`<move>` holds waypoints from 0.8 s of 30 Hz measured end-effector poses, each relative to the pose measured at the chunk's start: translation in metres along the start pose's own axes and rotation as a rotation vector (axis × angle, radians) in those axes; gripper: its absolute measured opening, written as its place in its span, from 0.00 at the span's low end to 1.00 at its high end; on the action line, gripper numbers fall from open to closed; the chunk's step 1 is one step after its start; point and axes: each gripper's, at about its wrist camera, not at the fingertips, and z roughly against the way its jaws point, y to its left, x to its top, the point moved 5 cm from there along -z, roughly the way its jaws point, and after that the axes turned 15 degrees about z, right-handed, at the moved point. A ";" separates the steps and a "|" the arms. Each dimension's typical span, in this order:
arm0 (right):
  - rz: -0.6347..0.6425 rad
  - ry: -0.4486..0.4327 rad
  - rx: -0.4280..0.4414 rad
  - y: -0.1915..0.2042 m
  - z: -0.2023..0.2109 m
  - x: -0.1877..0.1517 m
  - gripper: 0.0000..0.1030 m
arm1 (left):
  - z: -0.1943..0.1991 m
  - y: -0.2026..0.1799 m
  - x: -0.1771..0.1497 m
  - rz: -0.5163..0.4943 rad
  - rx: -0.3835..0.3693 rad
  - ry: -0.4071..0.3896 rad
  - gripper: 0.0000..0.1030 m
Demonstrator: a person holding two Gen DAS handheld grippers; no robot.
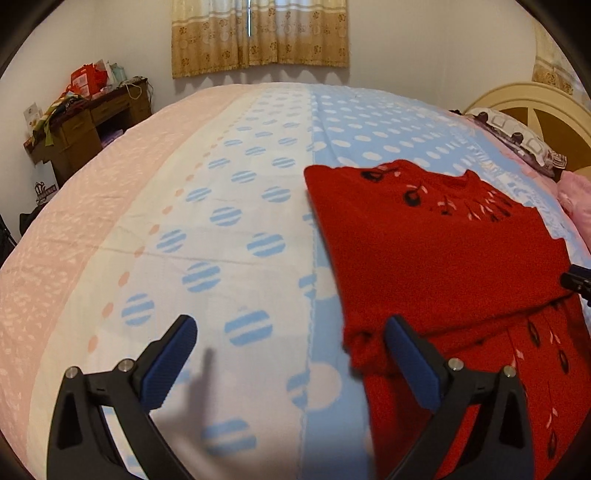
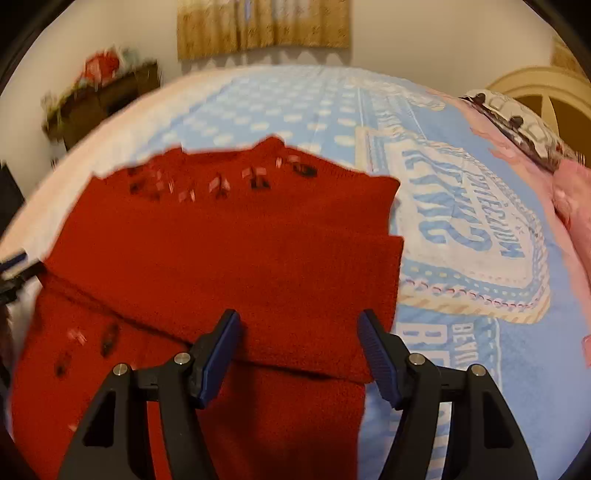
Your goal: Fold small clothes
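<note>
A bed (image 1: 229, 192) with a pink, white and blue dotted cover filled a pale-walled room, curtains (image 1: 258, 33) beyond it. The red sweater (image 1: 436, 251) lay partly folded on the blue side, with broad bare cover to its left. The left tongs (image 1: 291, 339) gaped empty at its left edge. The right tongs (image 2: 299, 332) stood apart above its lower right fold, gripping nothing. Only the right view showed the cover's lettered emblem (image 2: 461, 221); the left view showed a cluttered desk (image 1: 88, 122) sharply.
</note>
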 end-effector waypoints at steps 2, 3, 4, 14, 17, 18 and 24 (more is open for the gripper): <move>-0.006 -0.017 -0.009 -0.004 0.006 0.000 0.65 | -0.001 -0.003 -0.004 -0.017 0.006 0.011 1.00; -0.023 -0.024 -0.003 -0.006 0.010 -0.002 0.65 | 0.002 -0.004 -0.005 -0.019 0.012 0.003 1.00; -0.041 -0.036 0.010 -0.006 0.017 -0.003 0.65 | 0.005 -0.004 -0.004 -0.018 0.006 -0.002 1.00; 0.025 0.000 0.030 0.025 0.047 -0.041 0.65 | 0.050 -0.015 -0.029 -0.032 -0.060 -0.035 1.00; 0.033 -0.012 0.032 0.032 0.057 -0.050 0.65 | 0.064 -0.018 -0.037 -0.040 -0.073 -0.047 1.00; 0.033 -0.020 0.034 0.035 0.062 -0.052 0.65 | 0.070 -0.018 -0.038 -0.039 -0.081 -0.053 1.00; 0.022 -0.062 0.036 0.042 0.084 -0.061 0.65 | 0.102 -0.021 -0.043 -0.047 -0.110 -0.102 1.00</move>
